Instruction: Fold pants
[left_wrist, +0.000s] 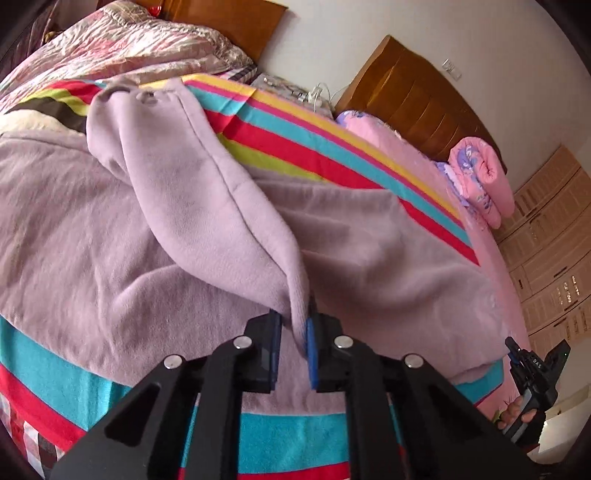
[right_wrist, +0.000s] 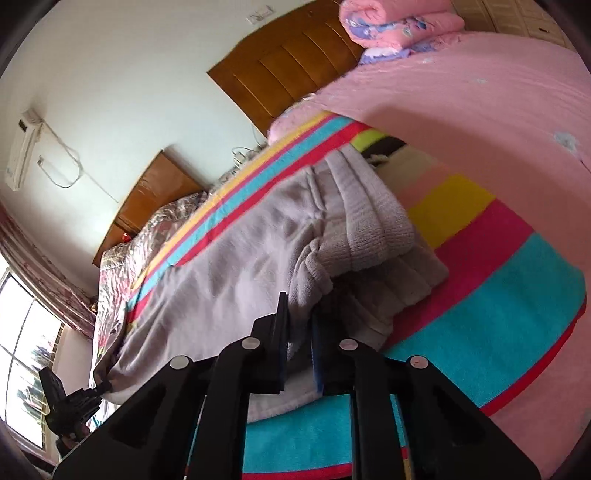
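Nearest, left gripper (left_wrist: 293, 332) is clenched on a pant-leg end and right gripper (right_wrist: 299, 328) on bunched waistband cloth of the lilac pants (left_wrist: 110, 221), spread across the striped blanket (left_wrist: 288, 122), wooden headboard (left_wrist: 417, 96) beyond.

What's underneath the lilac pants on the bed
The lilac pants lie on a striped blanket in teal, red and yellow bands. A pink bedsheet shows beyond it. Whatever lies directly under the pants is covered.

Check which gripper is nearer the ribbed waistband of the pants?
Right. The right gripper grips the pants just below the ribbed waistband; the left gripper pinches the fabric at the opposite end.
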